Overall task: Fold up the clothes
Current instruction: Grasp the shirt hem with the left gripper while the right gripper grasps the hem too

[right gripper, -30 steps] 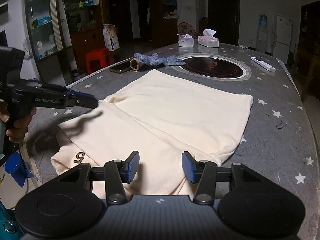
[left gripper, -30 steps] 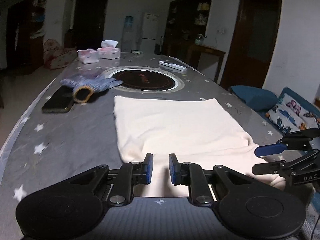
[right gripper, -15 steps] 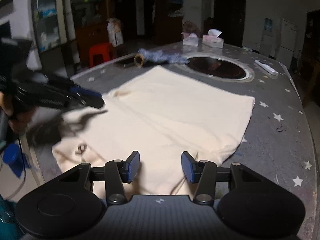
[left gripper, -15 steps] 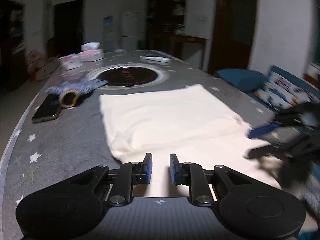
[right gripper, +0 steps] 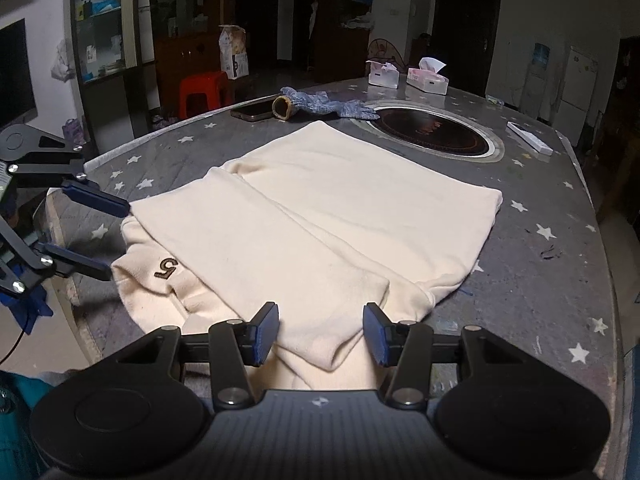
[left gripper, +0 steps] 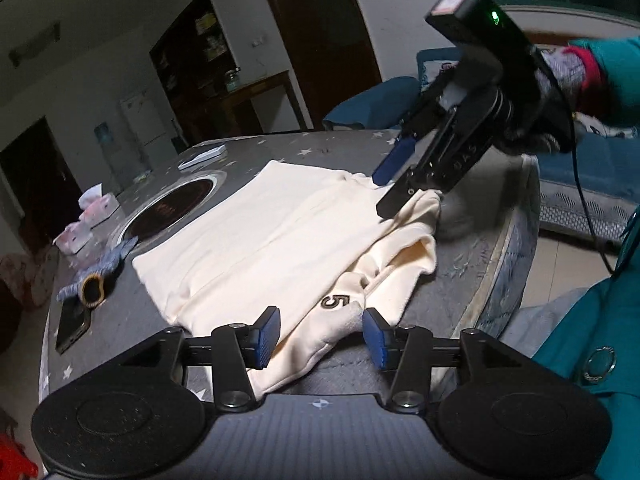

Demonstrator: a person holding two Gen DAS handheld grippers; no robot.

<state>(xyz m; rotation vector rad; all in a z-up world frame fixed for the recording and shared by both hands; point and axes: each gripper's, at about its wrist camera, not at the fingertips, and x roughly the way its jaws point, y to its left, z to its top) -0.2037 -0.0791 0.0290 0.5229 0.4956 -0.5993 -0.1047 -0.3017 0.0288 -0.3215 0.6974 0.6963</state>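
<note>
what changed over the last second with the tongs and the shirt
The left tongs opened wider and swung round to the cream garment's near corner by the "5" patch. The right tongs also opened wider. Neither grips cloth. The garment, glove and phone stayed put.

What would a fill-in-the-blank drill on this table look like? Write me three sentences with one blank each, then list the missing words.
1. The cream garment bears the embroidered number ____.
2. The blue knit glove lies beside a dark ____ on the star-patterned table.
3. The jaws of the left gripper and the right gripper both stand ____.

Missing words: 5; phone; open
</note>
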